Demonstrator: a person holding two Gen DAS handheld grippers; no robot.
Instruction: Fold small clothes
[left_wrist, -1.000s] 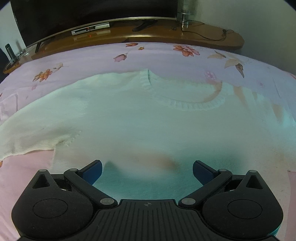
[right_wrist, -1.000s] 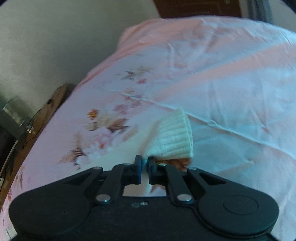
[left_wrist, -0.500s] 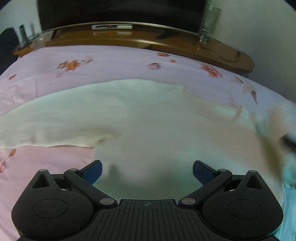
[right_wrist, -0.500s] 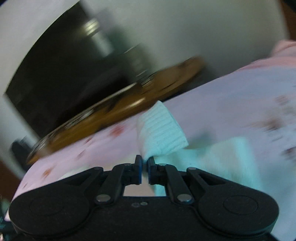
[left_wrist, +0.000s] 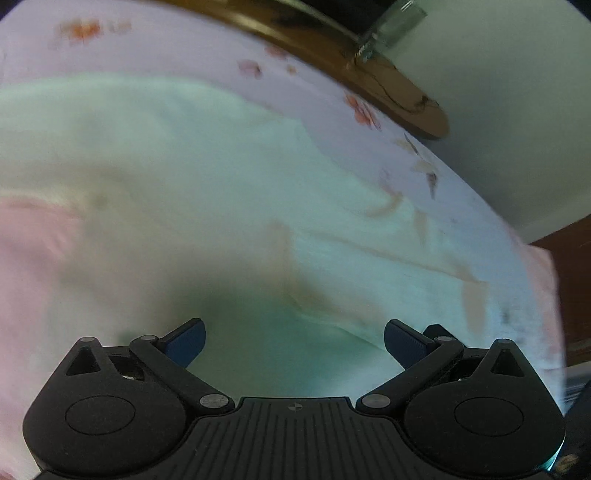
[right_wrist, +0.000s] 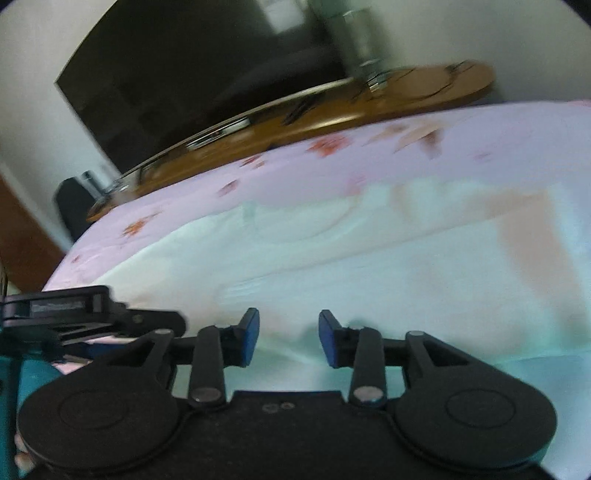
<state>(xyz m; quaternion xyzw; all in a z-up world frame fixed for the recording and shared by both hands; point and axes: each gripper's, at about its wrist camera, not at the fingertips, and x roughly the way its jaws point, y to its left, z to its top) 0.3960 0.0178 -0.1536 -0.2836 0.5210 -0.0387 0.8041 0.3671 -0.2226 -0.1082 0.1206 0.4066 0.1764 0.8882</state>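
A white knit sweater (left_wrist: 207, 177) lies spread on the pink flowered bed sheet (left_wrist: 207, 48). One sleeve is folded across its body; the fold edge (left_wrist: 332, 317) shows in the left wrist view. My left gripper (left_wrist: 293, 341) is open and empty, low over the sweater. My right gripper (right_wrist: 289, 338) is open and empty just above the sweater (right_wrist: 369, 258). The left gripper's body (right_wrist: 74, 314) shows at the left edge of the right wrist view. Both views are blurred by motion.
A brown wooden shelf (right_wrist: 295, 122) runs along the far side of the bed, with a dark TV screen (right_wrist: 184, 74) above it and a glass (left_wrist: 391, 29) on it. A white wall (left_wrist: 517, 110) is to the right.
My right gripper carried the sleeve cuff over the sweater's body and let it go; its jaws are now open. My left gripper swung to the right and stayed open.
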